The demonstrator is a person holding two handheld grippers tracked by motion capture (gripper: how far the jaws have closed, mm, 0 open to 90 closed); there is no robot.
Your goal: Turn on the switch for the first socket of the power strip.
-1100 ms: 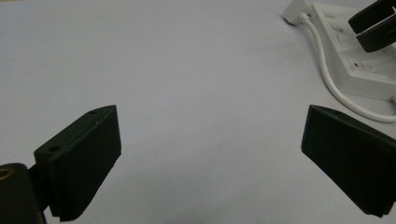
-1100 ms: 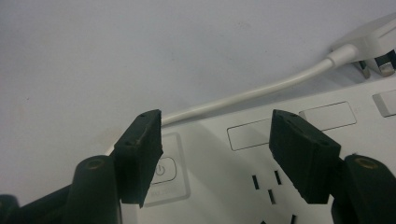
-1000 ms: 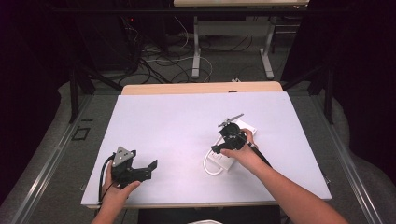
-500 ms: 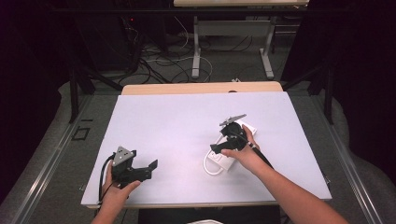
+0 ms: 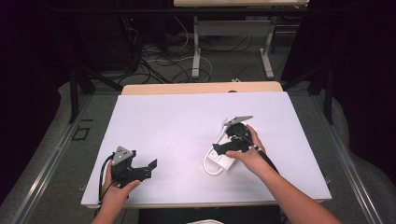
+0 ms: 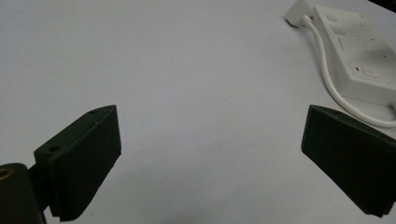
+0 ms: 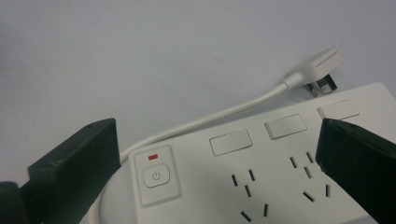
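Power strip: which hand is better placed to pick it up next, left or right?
Right. The right gripper hovers directly over the power strip, open, its fingers on either side of the socket face. The left gripper sits apart near the table's front-left edge, open on nothing.

White plastic on a matt white tabletop, with black ribbed tongs.

The power strip [image 7: 289, 172] looks like smooth moulded white plastic with a soft sheen, and so does its push button [image 7: 157, 176]; its cord [image 7: 219, 116] has a smooth white rubbery-looking skin and ends in a white plastic plug [image 7: 317, 65] with dull metal pins. The tabletop [image 5: 177, 121] is a matt, pale, even sheet, faintly speckled close up, with a light wood-coloured strip along its far edge. The left tongs [image 6: 210, 163] and right tongs [image 7: 215, 172] are matt black, plastic by the look, their inner pads finely ribbed. A grey flat plate [image 5: 122, 154], dull in finish, sits on the left tongs.
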